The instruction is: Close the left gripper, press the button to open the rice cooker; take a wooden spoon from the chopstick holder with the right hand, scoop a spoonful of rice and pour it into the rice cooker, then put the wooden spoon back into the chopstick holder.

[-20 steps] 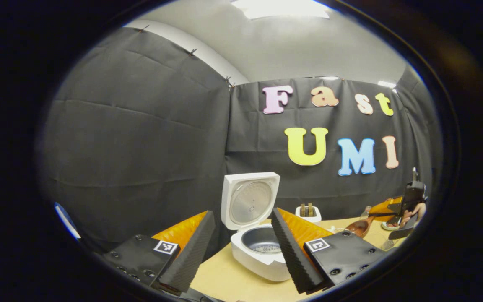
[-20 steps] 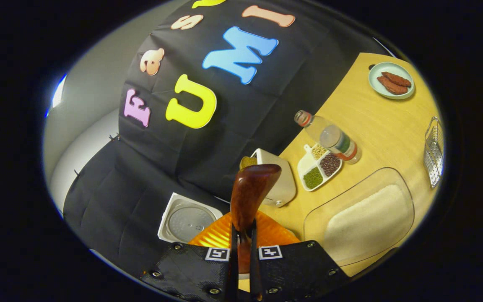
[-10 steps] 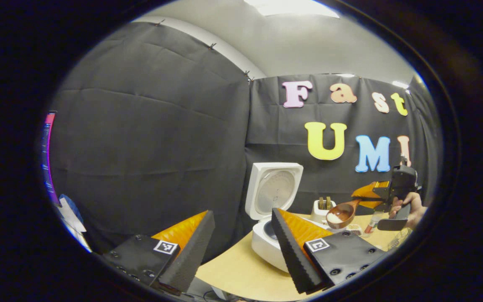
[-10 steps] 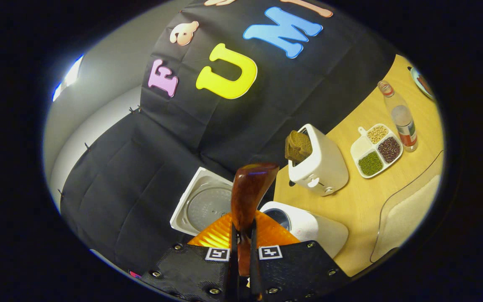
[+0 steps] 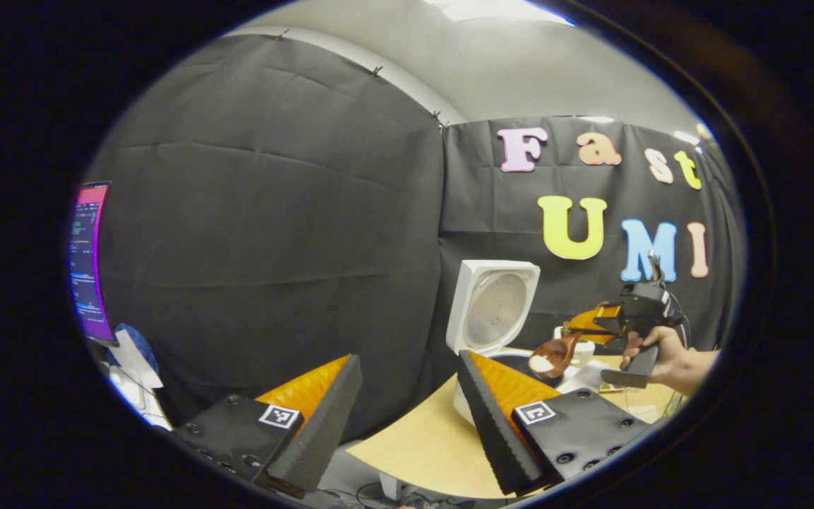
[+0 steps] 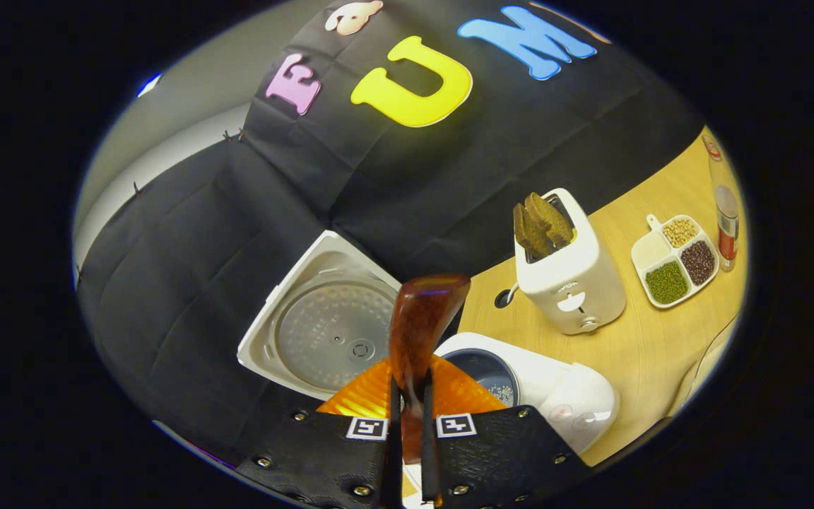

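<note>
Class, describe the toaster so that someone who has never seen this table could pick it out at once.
Start at the open rice cooker by the black wall. Just beyond it on the table stands the toaster, between the cooker and a divided dish of grains. It is the only white box with dark bread slices sticking out of its top.

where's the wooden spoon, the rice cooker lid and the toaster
wooden spoon (image 6: 417, 325), right gripper view, on the back of its bowl above the fingers
rice cooker lid (image 6: 329, 322), right gripper view, on the round metal inner plate
toaster (image 6: 569, 279), right gripper view, on its white front face
</note>
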A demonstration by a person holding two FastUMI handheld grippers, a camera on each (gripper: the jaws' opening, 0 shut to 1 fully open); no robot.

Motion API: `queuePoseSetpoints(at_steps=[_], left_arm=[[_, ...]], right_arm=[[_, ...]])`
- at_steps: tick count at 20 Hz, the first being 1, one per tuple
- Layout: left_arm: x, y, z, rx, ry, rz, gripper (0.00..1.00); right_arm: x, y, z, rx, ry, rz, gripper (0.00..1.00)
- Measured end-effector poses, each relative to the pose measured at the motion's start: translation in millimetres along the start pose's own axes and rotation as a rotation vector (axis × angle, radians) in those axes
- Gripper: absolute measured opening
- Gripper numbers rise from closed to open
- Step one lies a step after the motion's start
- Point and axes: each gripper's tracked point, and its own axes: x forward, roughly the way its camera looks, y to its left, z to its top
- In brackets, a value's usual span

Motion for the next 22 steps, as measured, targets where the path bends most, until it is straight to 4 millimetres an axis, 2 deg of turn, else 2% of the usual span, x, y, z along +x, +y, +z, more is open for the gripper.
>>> queuePoseSetpoints(at_steps=[5,8,16,22], left_arm=[[-1.8,5.5,-8.5,0.004,0.017,0.015,0.95],[-5.9,8.6,-10.4,-0.001,0.017,0.021,0.95],[-7.2,14.7,-14.0,-0.024,0.015,0.041,0.95],[-9.5,18.3,-17.1,-0.025,0.012,0.055,0.95]], right_arm=[[21.2,5.9,-25.9,-0.180,0.057,-0.024,0.11],[25.9,9.3,-32.6,-0.413,0.068,-0.058,0.11],[28.0,33.1,-35.0,-0.944,0.042,-0.088,0.11],[22.5,39.8,-28.3,-1.298,-0.020,-0.133,0.11]])
